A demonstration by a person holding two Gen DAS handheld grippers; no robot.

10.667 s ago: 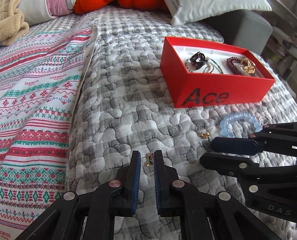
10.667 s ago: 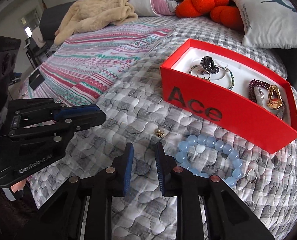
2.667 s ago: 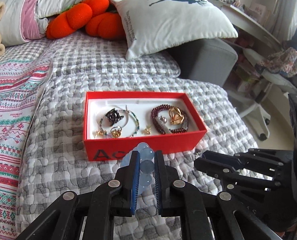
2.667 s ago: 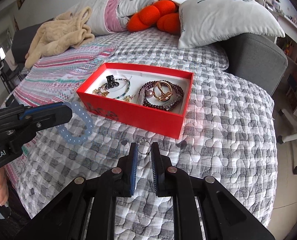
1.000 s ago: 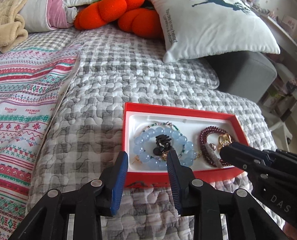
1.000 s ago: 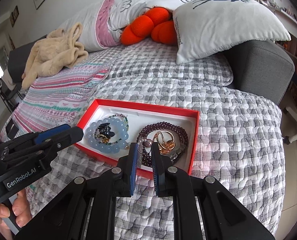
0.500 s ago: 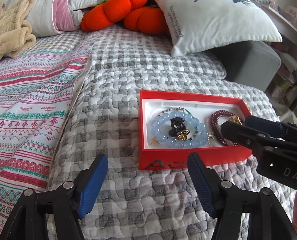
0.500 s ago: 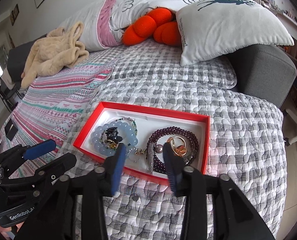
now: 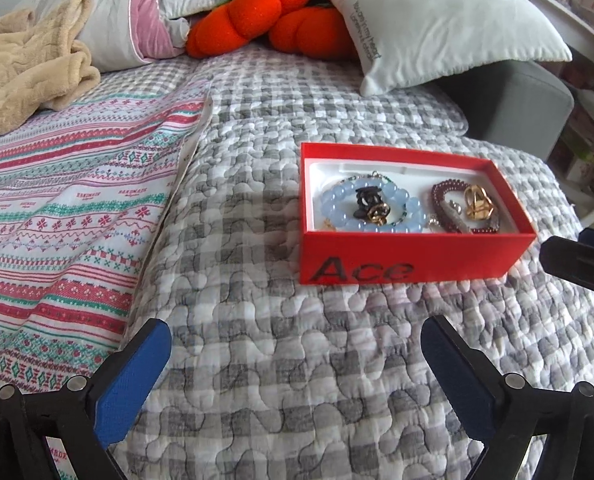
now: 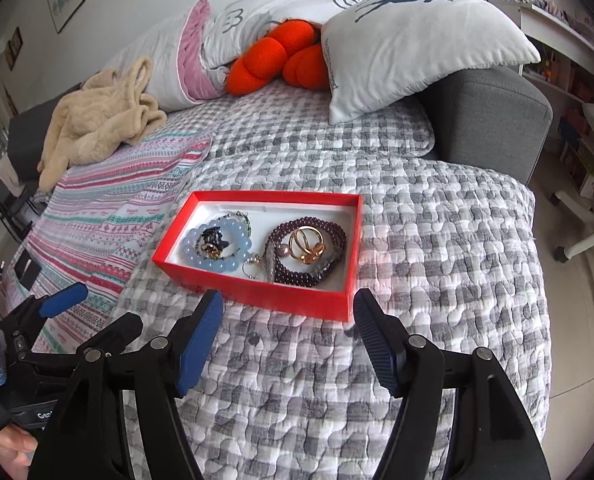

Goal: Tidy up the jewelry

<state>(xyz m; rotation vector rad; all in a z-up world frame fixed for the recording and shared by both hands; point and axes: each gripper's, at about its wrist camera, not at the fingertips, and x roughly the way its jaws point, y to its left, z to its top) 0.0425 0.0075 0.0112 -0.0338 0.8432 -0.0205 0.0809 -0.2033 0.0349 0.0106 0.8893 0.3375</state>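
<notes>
My right view alone shows a white chair base on the floor. The red box sits on the grey quilt, holding the blue bead bracelet. My left gripper and right gripper have just been opening, nothing between their jaws.

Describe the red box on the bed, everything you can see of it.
The red box is a shallow, open rectangular box, seemingly cardboard, with a white lining and black "Ace" lettering on its front wall. It sits flat on the grey checked quilt. Inside lie a pale blue bead bracelet, a dark red bead bracelet and small gold pieces. Neither tool touches it.
</notes>
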